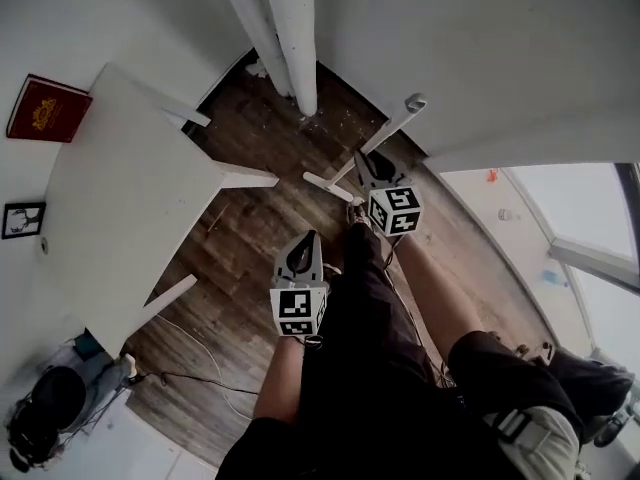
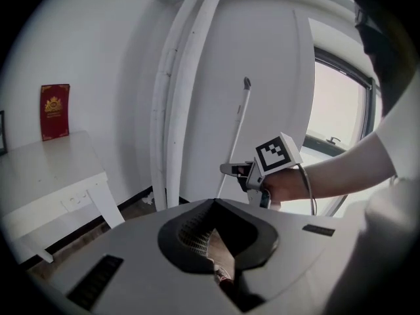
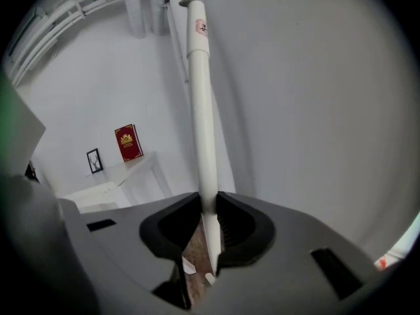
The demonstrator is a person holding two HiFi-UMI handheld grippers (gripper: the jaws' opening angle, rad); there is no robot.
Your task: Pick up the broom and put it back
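The broom is white, with a long handle (image 1: 396,122) that leans toward the wall and a narrow head (image 1: 326,184) on the wood floor. My right gripper (image 1: 361,156) is shut on the handle (image 3: 202,110), which runs up between its jaws (image 3: 209,202). In the left gripper view the same handle (image 2: 240,120) rises above the right gripper (image 2: 230,169). My left gripper (image 1: 306,238) hangs lower and nearer to me, apart from the broom. Its jaws (image 2: 214,201) meet at the tips with nothing between them.
White pipes (image 1: 290,28) run down the wall corner just left of the broom. A white table (image 1: 110,198) with a red book (image 1: 47,109) stands at the left. A cable (image 1: 200,368) lies on the floor. A window (image 1: 580,228) is at the right.
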